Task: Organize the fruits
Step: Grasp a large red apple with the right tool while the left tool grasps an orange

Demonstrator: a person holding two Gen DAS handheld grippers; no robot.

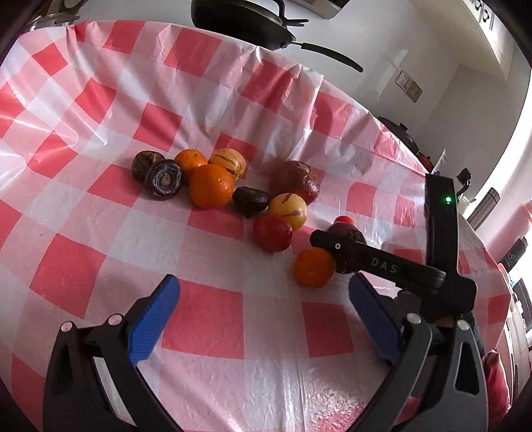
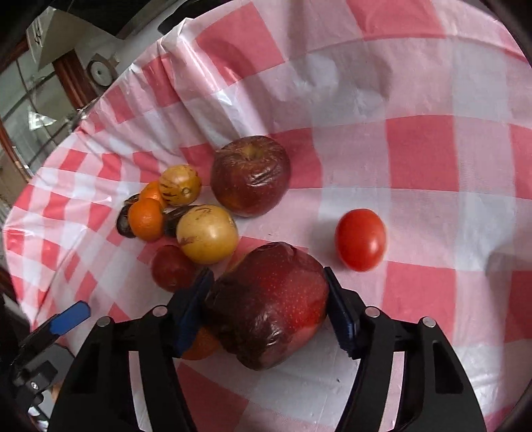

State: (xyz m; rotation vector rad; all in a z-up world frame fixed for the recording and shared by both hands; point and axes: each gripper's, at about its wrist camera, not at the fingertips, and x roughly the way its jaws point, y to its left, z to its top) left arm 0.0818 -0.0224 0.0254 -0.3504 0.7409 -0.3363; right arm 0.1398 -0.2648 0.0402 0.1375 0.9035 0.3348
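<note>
In the right wrist view my right gripper (image 2: 266, 275) is shut on a wrinkled dark red apple (image 2: 269, 305), with a blue pad pressed against each side. A small orange (image 2: 201, 345) lies half hidden under its left finger. A second wrinkled apple (image 2: 251, 176) and a red tomato (image 2: 360, 239) sit farther off on the cloth. My left gripper (image 1: 264, 282) hangs open over the checked cloth with nothing between its fingers. Beyond it, oranges (image 1: 211, 186), yellow striped fruits (image 1: 287, 205), dark round fruits (image 1: 164, 179) and a red fruit (image 1: 272, 232) lie bunched together.
The table wears a red and white checked plastic cloth (image 1: 99, 109), creased toward the far edge. A black frying pan (image 1: 246, 20) stands beyond that edge. Dark pots and bottles (image 1: 485, 206) line the right side. The cloth to the left of the fruit is bare.
</note>
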